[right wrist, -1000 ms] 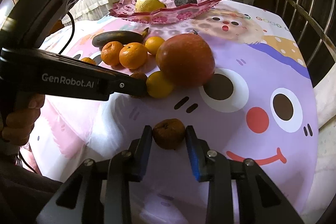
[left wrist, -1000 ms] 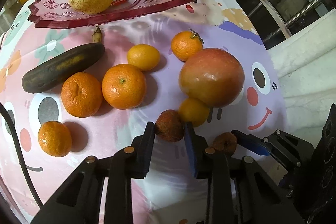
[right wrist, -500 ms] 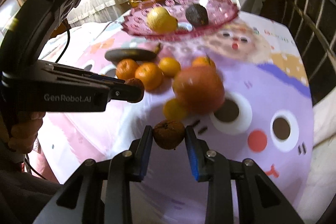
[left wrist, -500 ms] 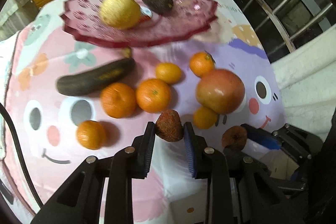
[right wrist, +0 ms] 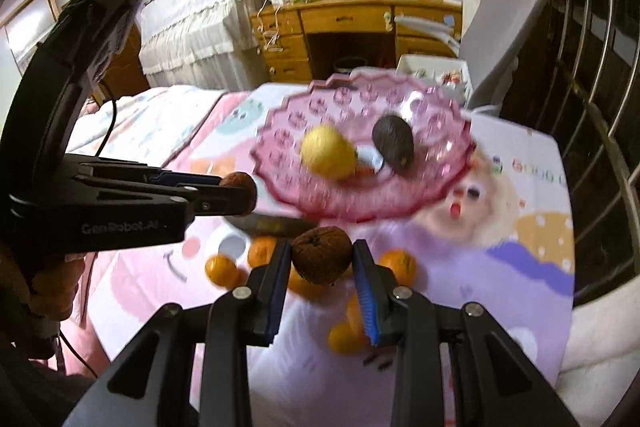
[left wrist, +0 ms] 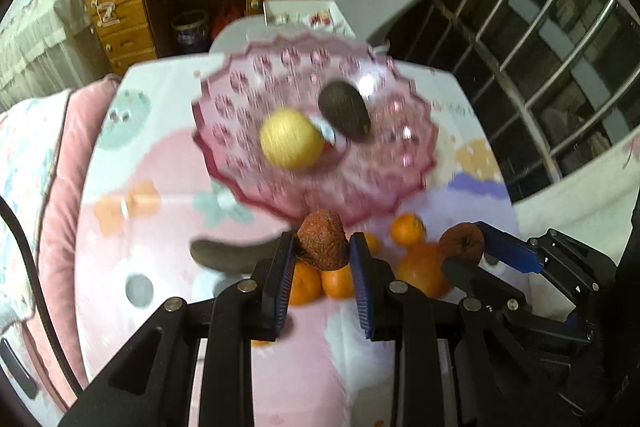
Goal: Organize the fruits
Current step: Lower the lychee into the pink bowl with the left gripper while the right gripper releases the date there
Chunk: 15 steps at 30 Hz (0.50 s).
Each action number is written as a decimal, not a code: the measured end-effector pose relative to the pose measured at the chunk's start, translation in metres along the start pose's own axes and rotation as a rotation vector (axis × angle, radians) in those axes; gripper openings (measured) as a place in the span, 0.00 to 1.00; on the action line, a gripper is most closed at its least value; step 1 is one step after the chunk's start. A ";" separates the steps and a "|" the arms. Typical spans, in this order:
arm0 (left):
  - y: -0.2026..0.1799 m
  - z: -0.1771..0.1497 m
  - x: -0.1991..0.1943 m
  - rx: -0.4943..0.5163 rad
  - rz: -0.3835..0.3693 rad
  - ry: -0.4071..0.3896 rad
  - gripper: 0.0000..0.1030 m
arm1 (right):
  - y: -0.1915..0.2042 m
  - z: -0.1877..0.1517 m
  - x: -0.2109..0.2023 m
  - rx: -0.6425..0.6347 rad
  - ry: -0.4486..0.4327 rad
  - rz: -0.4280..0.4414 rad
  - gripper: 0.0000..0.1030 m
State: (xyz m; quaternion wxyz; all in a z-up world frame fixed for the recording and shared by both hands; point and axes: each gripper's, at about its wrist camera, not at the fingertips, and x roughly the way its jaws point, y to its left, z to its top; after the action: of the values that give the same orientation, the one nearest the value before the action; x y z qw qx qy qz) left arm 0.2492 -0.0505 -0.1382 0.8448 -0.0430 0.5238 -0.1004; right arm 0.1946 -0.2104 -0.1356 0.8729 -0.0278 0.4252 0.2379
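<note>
My left gripper (left wrist: 322, 251) is shut on a rough reddish-brown fruit (left wrist: 322, 241) and holds it in the air near the front rim of the pink glass plate (left wrist: 400, 155). My right gripper (right wrist: 322, 261) is shut on a wrinkled brown fruit (right wrist: 320, 253), also lifted; it shows in the left wrist view (left wrist: 462, 243) too. The plate (right wrist: 440, 163) holds a yellow lemon (left wrist: 290, 139) and a dark avocado (left wrist: 344, 111). Several oranges (left wrist: 336, 283), a large reddish fruit (left wrist: 420, 269) and a dark banana (left wrist: 224, 253) lie on the cloth below.
The table has a pink and purple cartoon cloth (right wrist: 500, 259). A grey chair (right wrist: 500, 23) and a wooden desk (right wrist: 340, 27) stand behind the table. Metal railings (right wrist: 592, 67) run along the right. A pink cushion (left wrist: 52, 187) lies at the left.
Both grippers have lifted their brown fruits off the cloth and moved up and forward toward the pink plate. The loose fruits on the cloth stay where they were.
</note>
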 end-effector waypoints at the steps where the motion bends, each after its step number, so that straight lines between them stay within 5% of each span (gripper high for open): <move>1: 0.003 0.006 -0.001 0.000 -0.003 -0.014 0.25 | -0.002 0.004 0.001 0.004 -0.009 -0.005 0.31; 15: 0.005 0.033 0.056 -0.035 -0.075 -0.034 0.25 | -0.038 0.033 0.045 0.145 -0.023 -0.018 0.31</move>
State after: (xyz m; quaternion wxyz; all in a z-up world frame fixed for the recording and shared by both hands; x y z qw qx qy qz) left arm 0.3031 -0.0589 -0.1732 0.8483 -0.0790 0.5091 -0.1222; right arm 0.2588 -0.2185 -0.1544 0.8794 0.0344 0.4312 0.1990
